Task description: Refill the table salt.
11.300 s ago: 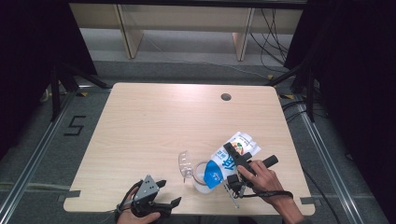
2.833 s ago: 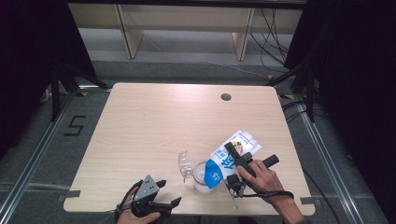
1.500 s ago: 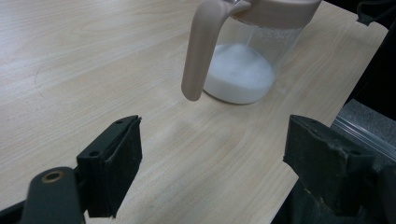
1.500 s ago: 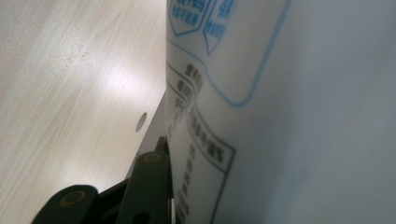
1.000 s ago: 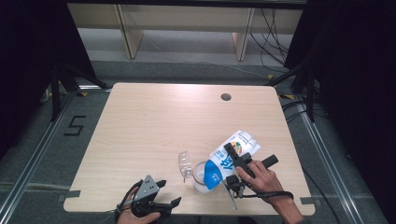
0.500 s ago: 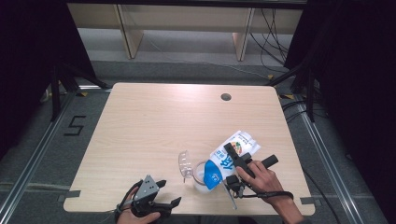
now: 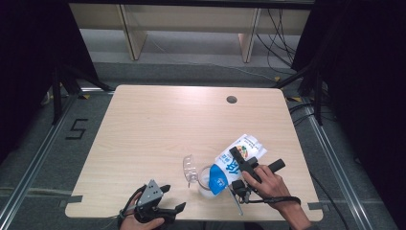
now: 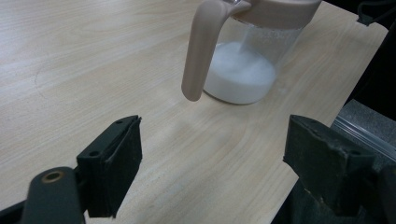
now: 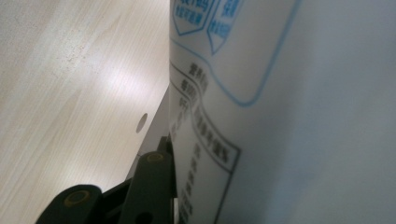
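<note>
The right hand-held gripper (image 7: 241, 165) clamps a blue-and-white carton (image 7: 233, 161) between its jaws, tipped so its lower end sits over the mouth of a clear jug (image 7: 203, 176) just to that gripper's left on the tabletop (image 7: 158, 124). White liquid (image 8: 239, 72) lies in the jug's bottom. The left hand-held gripper (image 7: 170, 199) rests near the front edge, jaws wide apart and empty, the jug's handle (image 8: 199, 51) just ahead of them.
</note>
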The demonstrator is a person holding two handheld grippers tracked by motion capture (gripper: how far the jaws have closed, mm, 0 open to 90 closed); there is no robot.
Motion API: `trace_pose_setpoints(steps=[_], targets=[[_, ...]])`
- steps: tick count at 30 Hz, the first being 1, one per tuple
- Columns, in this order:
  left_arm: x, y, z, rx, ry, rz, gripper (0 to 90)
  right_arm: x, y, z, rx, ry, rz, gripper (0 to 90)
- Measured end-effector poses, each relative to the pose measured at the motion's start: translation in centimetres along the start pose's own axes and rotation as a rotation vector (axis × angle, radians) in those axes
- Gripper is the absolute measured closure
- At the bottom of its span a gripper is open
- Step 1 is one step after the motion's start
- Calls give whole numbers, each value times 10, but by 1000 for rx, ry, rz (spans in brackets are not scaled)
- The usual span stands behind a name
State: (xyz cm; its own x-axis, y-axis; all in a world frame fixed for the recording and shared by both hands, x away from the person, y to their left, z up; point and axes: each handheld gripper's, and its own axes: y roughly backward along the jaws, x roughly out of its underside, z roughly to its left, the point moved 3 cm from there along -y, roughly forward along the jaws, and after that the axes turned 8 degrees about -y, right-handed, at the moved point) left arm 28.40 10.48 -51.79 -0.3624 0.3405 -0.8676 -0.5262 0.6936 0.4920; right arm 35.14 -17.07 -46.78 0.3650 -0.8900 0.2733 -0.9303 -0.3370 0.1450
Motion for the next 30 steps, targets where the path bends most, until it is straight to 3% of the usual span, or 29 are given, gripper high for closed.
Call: trace_pose_setpoints(steps=[21,25,30], targets=[[0,0,0,0,1,3,186,0,0,1,-2,0,2,668],[0,0,0,-3,0,1,186,1,0,2,-2,-19,7,669],[0,0,0,1,1,2,186,0,0,0,0,-2,0,669]])
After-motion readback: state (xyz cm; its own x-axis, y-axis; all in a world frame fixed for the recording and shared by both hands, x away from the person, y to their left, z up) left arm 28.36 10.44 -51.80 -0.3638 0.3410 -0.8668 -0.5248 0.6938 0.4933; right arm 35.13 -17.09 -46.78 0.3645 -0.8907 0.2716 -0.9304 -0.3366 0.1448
